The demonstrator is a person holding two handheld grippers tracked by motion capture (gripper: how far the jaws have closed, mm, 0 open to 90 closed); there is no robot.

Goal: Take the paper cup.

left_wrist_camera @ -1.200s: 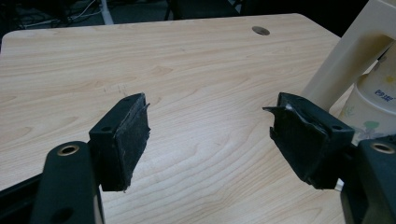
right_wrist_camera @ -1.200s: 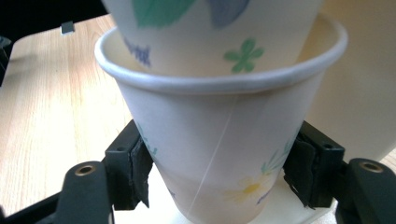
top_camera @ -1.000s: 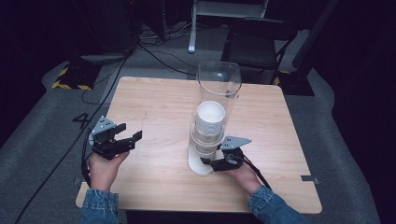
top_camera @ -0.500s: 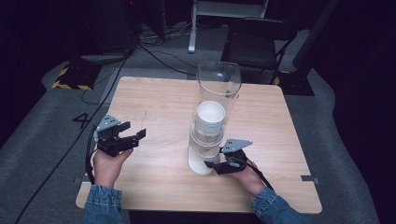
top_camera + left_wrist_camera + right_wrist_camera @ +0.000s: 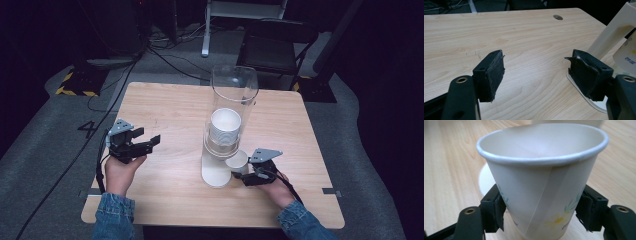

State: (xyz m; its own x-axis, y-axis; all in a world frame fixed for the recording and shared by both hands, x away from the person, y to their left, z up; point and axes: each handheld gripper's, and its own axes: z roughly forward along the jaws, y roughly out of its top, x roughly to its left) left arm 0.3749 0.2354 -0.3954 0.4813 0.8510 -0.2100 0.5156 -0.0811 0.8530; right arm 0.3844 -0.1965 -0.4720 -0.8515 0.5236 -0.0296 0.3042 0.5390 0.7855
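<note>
A clear tube dispenser on a white base stands mid-table, with a stack of white paper cups inside. My right gripper is shut on one paper cup with a flower print, held upright just right of the base. Both pads press the cup's lower sides in the right gripper view. My left gripper hovers open at the table's left side, nothing between its pads. The dispenser's base lies past its right jaw.
The light wooden table has a small round hole at its far side. Cables and a chair sit on the dark floor behind. A cable trails from each gripper toward the near edge.
The right gripper has drawn a single cup out from under the dispenser, rightward, so it now stands clear of the base. The left gripper drifted slightly right.
</note>
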